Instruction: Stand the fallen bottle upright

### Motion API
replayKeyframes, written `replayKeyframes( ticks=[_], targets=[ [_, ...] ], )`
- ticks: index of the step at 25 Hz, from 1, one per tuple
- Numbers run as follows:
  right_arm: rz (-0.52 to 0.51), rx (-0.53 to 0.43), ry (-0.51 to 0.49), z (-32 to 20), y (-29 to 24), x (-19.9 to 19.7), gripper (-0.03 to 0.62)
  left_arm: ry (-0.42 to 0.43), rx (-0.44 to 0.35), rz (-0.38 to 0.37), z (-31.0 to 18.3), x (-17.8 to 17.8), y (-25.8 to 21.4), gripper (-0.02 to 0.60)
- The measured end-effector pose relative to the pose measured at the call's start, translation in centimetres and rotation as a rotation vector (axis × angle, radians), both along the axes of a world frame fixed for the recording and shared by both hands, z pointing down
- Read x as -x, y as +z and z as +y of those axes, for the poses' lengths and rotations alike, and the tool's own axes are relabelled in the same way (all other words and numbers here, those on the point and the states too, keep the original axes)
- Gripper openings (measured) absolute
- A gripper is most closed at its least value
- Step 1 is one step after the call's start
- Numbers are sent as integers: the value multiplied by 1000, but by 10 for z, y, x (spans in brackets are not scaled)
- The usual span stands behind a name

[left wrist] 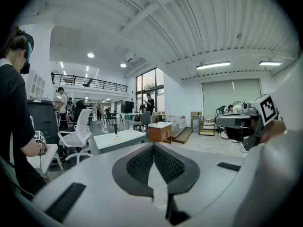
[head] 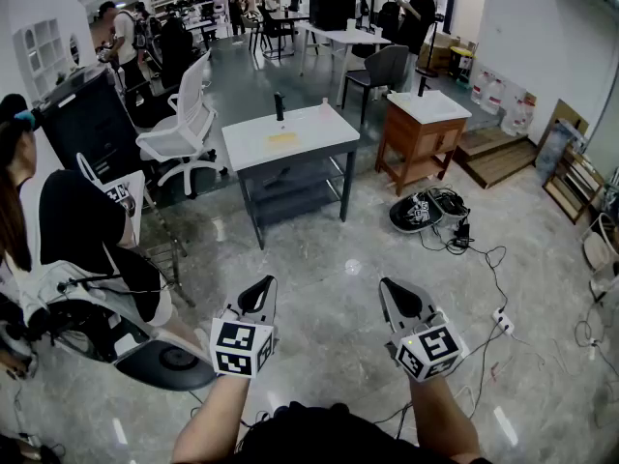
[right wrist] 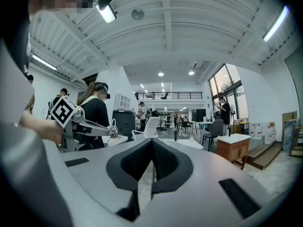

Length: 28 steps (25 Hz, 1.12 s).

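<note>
A grey table is seen well ahead across the floor.
The left gripper and right gripper are held low, both clenched on nothing; a pale yellow shape, possibly the bottle, lies flat on the tabletop.

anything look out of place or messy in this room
Loose cables and a power strip sprawl across the floor right of the grey table, near the wooden cabinet. Only a dark upright item shows on the table; no fallen bottle can be made out.
</note>
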State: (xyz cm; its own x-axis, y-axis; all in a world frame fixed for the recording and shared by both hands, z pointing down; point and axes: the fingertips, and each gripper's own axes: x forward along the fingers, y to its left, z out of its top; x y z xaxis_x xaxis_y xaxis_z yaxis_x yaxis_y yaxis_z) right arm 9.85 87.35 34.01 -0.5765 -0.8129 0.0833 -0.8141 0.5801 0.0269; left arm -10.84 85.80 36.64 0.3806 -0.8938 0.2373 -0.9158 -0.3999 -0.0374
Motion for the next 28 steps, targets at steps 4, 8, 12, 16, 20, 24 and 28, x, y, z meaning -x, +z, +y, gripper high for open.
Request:
replayKeyframes(
  ticks=[4, 8, 12, 16, 20, 24, 28],
  targets=[
    [-12, 39, -17, 12, 15, -9, 11, -6, 14, 11, -2, -13, 4, 18],
    [13, 34, -32, 11, 17, -23, 11, -7, -26, 11, -10, -33, -17, 18],
    [3, 31, -16, 17, 16, -51, 11, 1, -20, 5, -7, -63, -9, 18],
    [8, 62, -45, 30, 32, -73, 11, -12, 10, -7, -2, -73, 15, 18],
    [1, 103, -48, 24, 43, -90, 11, -41, 46, 6, -10, -72, 29, 18],
    [-2, 130, -33, 3, 54, -96, 12, -23, 66, 10, -30, -85, 41, 18],
    [8, 142, -26, -31, 62, -96, 12, 11, 76, 12, -70, -96, 51, 18]
  ],
)
